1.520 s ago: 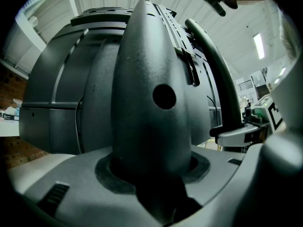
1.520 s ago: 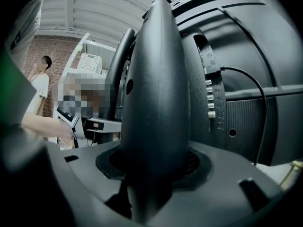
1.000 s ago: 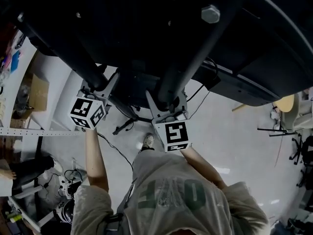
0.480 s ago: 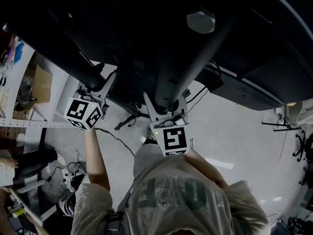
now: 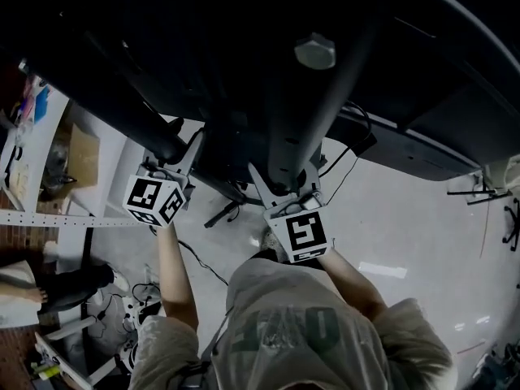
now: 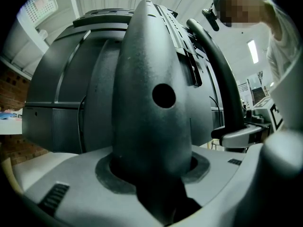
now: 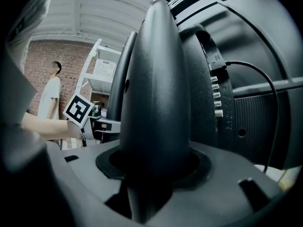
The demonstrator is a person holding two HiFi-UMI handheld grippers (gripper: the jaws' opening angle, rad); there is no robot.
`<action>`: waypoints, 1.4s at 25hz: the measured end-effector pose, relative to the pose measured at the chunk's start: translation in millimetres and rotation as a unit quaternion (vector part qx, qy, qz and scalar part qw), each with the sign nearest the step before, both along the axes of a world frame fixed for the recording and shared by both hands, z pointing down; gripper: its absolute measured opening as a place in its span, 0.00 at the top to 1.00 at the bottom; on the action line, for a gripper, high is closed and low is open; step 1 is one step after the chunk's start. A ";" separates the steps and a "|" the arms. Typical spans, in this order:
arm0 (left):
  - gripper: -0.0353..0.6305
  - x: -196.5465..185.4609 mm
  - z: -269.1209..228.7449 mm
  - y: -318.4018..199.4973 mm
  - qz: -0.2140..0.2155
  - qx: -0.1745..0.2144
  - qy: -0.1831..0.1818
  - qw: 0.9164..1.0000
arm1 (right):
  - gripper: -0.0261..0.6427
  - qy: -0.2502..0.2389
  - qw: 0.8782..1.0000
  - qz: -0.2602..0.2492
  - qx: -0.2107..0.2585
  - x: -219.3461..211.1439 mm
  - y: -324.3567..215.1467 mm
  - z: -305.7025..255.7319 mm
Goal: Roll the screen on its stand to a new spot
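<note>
Screen (image 5: pixel 244 23) on its stand is out on the open floor (image 5: pixel 406 218), left gripper (image 5: pixel 175 157) jaws clamped on the left upright (image 5: pixel 122 108), right gripper (image 5: pixel 288 185) jaws on the right upright (image 5: pixel 305 128); the grip is made, the roll seems unfinished, and no destination is visible.

Workshop or lab, by every sign: a bare brick wall (image 7: pixel 40 56) at the left of the right gripper view and a white metal rack (image 7: pixel 102 67) beside it. Cables (image 5: pixel 203 262) trail over the pale hard floor (image 5: pixel 406 210) (head view, lower left), and strip lights (image 6: pixel 252 51) run overhead.
</note>
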State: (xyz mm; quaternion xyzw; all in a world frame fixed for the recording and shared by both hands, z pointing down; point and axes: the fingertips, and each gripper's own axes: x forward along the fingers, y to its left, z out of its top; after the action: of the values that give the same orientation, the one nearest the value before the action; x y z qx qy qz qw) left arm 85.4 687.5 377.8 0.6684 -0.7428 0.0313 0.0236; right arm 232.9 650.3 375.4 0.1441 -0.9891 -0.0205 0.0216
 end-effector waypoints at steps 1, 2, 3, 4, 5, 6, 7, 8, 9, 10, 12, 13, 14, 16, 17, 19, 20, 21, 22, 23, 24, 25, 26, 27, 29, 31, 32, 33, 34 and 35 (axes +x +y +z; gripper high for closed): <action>0.62 0.4 -0.7 2.2 -0.001 -0.001 -0.001 1.000 | 0.62 0.001 1.000 0.000 -0.003 0.9 2.0 0.1; 0.62 -1.1 -2.4 3.1 -0.001 -0.001 -0.003 1.000 | 0.62 0.003 1.000 0.002 -0.007 0.5 3.2 1.1; 0.62 -3.8 -4.2 3.5 -0.002 0.001 -0.006 1.000 | 0.62 0.003 1.000 0.004 -0.008 -1.0 4.1 1.7; 0.62 -4.9 -3.9 5.2 -0.003 0.002 -0.006 1.000 | 0.62 0.000 1.000 0.003 -0.006 -2.0 5.9 1.6; 0.62 -3.0 -1.2 8.7 -0.005 0.001 -0.003 1.000 | 0.62 -0.002 1.000 0.002 -0.004 -1.3 8.4 1.8; 0.62 0.3 1.3 12.1 -0.005 -0.001 -0.001 1.000 | 0.62 -0.001 1.000 0.001 -0.003 0.7 10.5 2.5; 0.62 3.1 1.4 13.3 -0.005 -0.001 0.000 1.000 | 0.62 0.001 1.000 0.001 -0.003 3.0 11.0 2.6; 0.62 4.9 -0.6 12.7 -0.004 0.000 -0.001 1.000 | 0.62 0.000 1.000 0.002 -0.002 4.8 10.3 1.2; 0.62 6.5 -2.7 11.9 -0.005 0.002 -0.002 1.000 | 0.62 -0.002 1.000 0.002 0.000 6.4 9.5 -0.7; 0.62 8.3 -3.4 12.1 -0.005 0.003 -0.003 1.000 | 0.62 -0.004 1.000 0.002 0.002 8.2 9.8 -1.2; 0.62 11.5 -0.6 14.0 -0.006 0.005 -0.004 1.000 | 0.62 -0.005 1.000 0.000 0.001 11.3 11.3 2.4; 0.62 12.7 1.1 14.4 -0.008 0.006 -0.005 1.000 | 0.62 -0.004 1.000 -0.001 0.002 12.4 11.1 4.6; 0.62 14.0 2.1 14.8 -0.008 0.007 -0.006 1.000 | 0.62 -0.004 1.000 -0.003 0.003 13.4 10.9 5.9; 0.62 15.9 0.4 17.3 -0.007 0.011 -0.009 1.000 | 0.62 -0.003 1.000 -0.004 0.004 15.2 13.1 5.4; 0.62 16.1 -1.6 19.4 -0.006 0.012 -0.010 1.000 | 0.62 -0.005 1.000 -0.004 0.004 15.6 15.8 3.4; 0.62 15.7 -4.5 24.3 -0.006 0.015 -0.009 1.000 | 0.62 -0.011 1.000 -0.002 0.005 15.8 22.4 -0.7; 0.62 15.4 -5.1 26.5 -0.007 0.017 -0.008 1.000 | 0.62 -0.012 1.000 -0.001 0.006 15.8 25.0 -1.7; 0.62 15.2 -5.3 28.3 -0.007 0.018 -0.007 1.000 | 0.62 -0.012 1.000 0.000 0.006 15.9 26.8 -2.0; 0.62 15.3 -5.3 29.8 -0.007 0.019 -0.007 1.000 | 0.62 -0.011 1.000 0.001 0.007 16.0 28.0 -1.8; 0.62 15.7 -5.2 31.1 -0.008 0.019 -0.007 1.000 | 0.62 -0.009 1.000 0.002 0.007 16.2 28.9 -1.3; 0.62 16.3 -5.0 32.3 -0.009 0.020 -0.008 1.000 | 0.62 -0.008 1.000 0.002 0.008 16.6 29.8 -0.8; 0.62 17.0 -4.9 33.5 -0.011 0.020 -0.008 1.000 | 0.62 -0.007 1.000 0.000 0.011 17.1 30.7 -0.4; 0.62 17.7 -4.6 34.7 -0.014 0.019 -0.008 1.000 | 0.62 -0.006 1.000 -0.002 0.013 17.6 31.7 0.0; 0.62 18.0 -4.0 35.8 -0.018 0.016 -0.007 1.000 | 0.62 -0.003 1.000 -0.004 0.015 18.0 32.4 0.4; 0.62 17.4 -3.0 36.5 -0.031 0.010 -0.009 0.999 | 0.62 0.001 1.000 -0.004 0.013 18.9 32.5 0.0; 0.62 14.8 -2.9 36.3 -0.052 0.007 -0.014 0.999 | 0.62 -0.007 1.000 0.000 -0.002 20.2 32.1 -3.7; 0.61 12.9 -3.8 37.1 -0.064 0.009 -0.017 0.998 | 0.60 -0.012 1.000 0.000 -0.015 21.1 31.4 -5.1; 0.61 10.9 -5.6 39.3 -0.077 0.013 -0.020 0.997 | 0.57 -0.017 1.000 -0.001 -0.026 22.1 29.9 -6.6; 0.58 9.2 -7.9 43.0 -0.089 0.018 -0.020 0.996 | 0.57 -0.022 0.999 -0.002 -0.033 23.9 28.6 -10.1; 0.55 7.9 -10.1 48.1 -0.101 0.024 -0.019 0.994 | 0.57 -0.029 0.999 -0.003 -0.031 26.8 28.3 -16.7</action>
State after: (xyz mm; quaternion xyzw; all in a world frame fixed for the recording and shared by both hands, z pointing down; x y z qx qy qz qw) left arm 93.3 735.7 367.7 0.5898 -0.8072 0.0241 -0.0034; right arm 259.7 678.5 358.7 0.1408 -0.9899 0.0142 -0.0024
